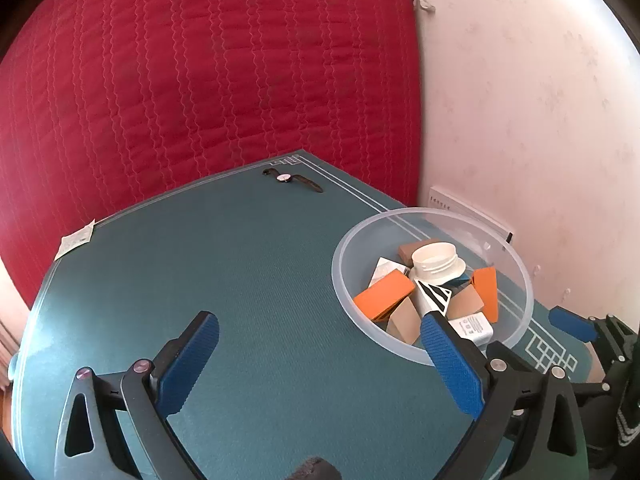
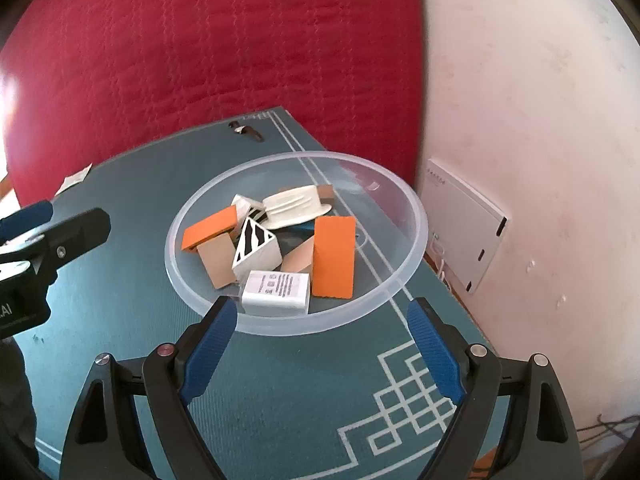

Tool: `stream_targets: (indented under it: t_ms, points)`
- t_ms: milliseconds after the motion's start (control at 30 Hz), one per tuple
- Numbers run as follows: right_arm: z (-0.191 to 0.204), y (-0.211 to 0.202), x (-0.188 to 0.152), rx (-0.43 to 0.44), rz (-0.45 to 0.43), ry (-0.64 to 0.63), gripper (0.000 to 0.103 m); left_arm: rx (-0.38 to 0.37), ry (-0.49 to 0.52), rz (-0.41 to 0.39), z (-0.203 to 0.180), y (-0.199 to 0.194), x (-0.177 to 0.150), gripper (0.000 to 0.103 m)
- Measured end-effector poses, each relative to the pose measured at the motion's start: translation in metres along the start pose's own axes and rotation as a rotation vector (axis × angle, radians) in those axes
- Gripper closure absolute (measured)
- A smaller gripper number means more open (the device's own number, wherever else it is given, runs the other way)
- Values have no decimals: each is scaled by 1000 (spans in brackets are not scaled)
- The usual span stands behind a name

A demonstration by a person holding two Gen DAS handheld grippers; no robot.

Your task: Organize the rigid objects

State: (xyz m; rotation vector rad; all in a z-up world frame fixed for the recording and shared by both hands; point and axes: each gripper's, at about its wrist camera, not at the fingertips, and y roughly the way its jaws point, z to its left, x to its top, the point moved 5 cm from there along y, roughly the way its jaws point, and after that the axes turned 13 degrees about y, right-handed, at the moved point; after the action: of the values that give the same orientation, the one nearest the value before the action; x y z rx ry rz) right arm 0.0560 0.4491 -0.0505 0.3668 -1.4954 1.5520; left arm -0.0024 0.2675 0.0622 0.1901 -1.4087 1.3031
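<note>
We are hovering both claws, left (image 1: pixel 316 354) and right (image 2: pixel 320 344), spread wide and empty over the teal tabletop (image 1: pixel 240 280); the clear bowl (image 2: pixel 400 280) of blocks is sitting at twelve o'clock from our right claw; a red quilt (image 1: pixel 200 80) is hanging behind.

We take this for a home, likely a bedroom. At twelve o'clock a red quilted bedspread (image 1: pixel 208 80) fills the background; at two o'clock, a scuffed pinkish wall (image 2: pixel 540 120). A wristwatch (image 1: pixel 290 179) lies on the patterned teal mat (image 1: pixel 260 280).
</note>
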Motion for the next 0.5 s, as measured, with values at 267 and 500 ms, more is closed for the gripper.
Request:
stream_targets:
  t_ms: [267, 500]
  points:
    - [5, 4, -3, -7, 8, -23, 15, 2, 9, 15, 0, 0, -2, 0]
    - [2, 3, -3, -14, 8, -21, 15, -1, 20, 9, -3, -1, -2, 0]
